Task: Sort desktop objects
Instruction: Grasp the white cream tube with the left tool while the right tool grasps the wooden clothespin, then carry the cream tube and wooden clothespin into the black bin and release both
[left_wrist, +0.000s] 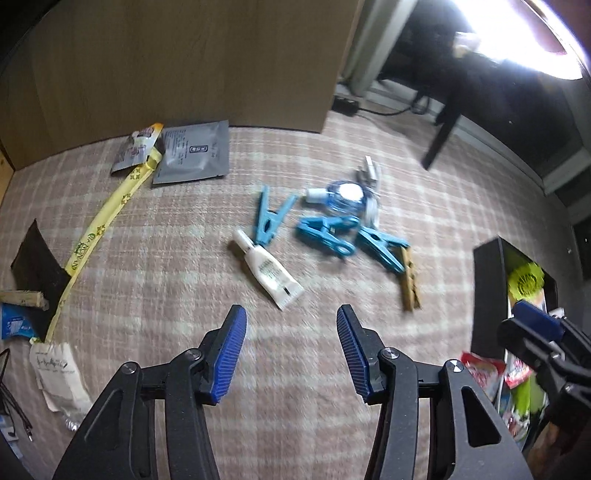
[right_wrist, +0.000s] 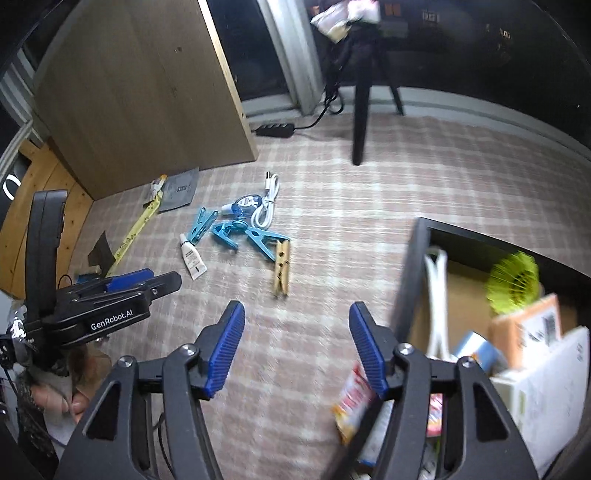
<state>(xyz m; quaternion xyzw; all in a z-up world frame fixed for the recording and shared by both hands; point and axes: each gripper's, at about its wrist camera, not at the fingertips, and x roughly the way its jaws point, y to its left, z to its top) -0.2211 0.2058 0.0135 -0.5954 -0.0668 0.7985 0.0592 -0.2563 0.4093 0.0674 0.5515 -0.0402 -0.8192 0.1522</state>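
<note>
On the checked cloth lie a white tube (left_wrist: 267, 271) (right_wrist: 192, 257), three blue clothes pegs (left_wrist: 327, 232) (right_wrist: 229, 230), a wooden peg (left_wrist: 410, 282) (right_wrist: 281, 271), a small blue bottle (left_wrist: 341, 195) (right_wrist: 242, 205) and a white cable (right_wrist: 266, 206). My left gripper (left_wrist: 291, 319) hangs open above the cloth just short of the tube, nothing between its fingers. My right gripper (right_wrist: 297, 314) is open and empty too, beside the black box (right_wrist: 417, 266) and short of the wooden peg. The left gripper (right_wrist: 162, 282) shows from the side in the right wrist view.
A grey sachet (left_wrist: 192, 155), a yellow strip (left_wrist: 107, 218) and small packets lie at the back left by a wooden panel (left_wrist: 184, 62). The black box (left_wrist: 491, 295) on the right holds a yellow-green fan, cartons and snack packets. A black furniture leg (right_wrist: 360, 122) stands behind.
</note>
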